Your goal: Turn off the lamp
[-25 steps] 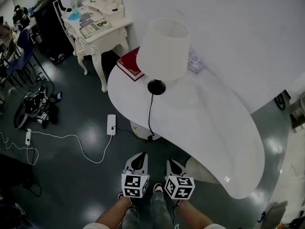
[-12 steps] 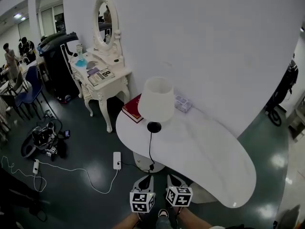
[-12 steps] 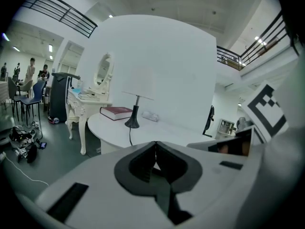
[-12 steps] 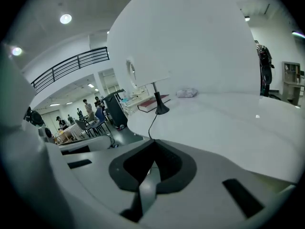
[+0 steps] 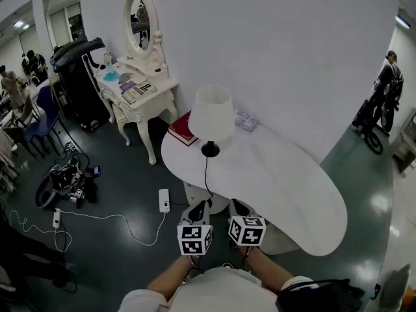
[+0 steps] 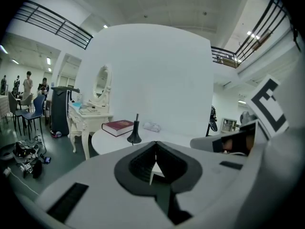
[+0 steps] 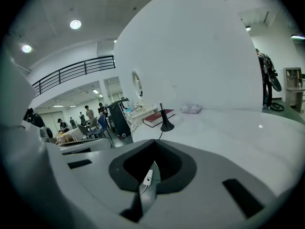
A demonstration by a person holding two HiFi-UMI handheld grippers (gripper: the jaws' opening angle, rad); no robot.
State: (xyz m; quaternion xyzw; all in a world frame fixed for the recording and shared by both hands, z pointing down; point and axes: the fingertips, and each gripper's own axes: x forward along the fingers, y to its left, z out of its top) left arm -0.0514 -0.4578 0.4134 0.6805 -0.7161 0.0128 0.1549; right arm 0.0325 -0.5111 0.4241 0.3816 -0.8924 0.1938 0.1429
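Observation:
The lamp has a white shade (image 5: 211,114) and a black base (image 5: 210,150), and stands near the left end of the white curved table (image 5: 292,194). Its black cord (image 5: 207,177) drops off the table's front edge to the floor. Both grippers hover side by side short of that edge, pointing at the lamp. My left gripper (image 5: 200,207) is shut and holds nothing, and my right gripper (image 5: 233,204) is shut and also holds nothing. The black base shows ahead in the left gripper view (image 6: 134,136) and the right gripper view (image 7: 166,125).
A red book (image 5: 182,129) and a clear packet (image 5: 246,119) lie behind the lamp. A white power strip (image 5: 164,200) and cables lie on the floor at left. A white dressing table (image 5: 140,90) with an oval mirror stands beyond. People are at far left and far right.
The head view has lifted and pulled back, so the lamp and table look smaller and farther away. Both grippers rose together and stay shut. The person's torso now shows at the bottom.

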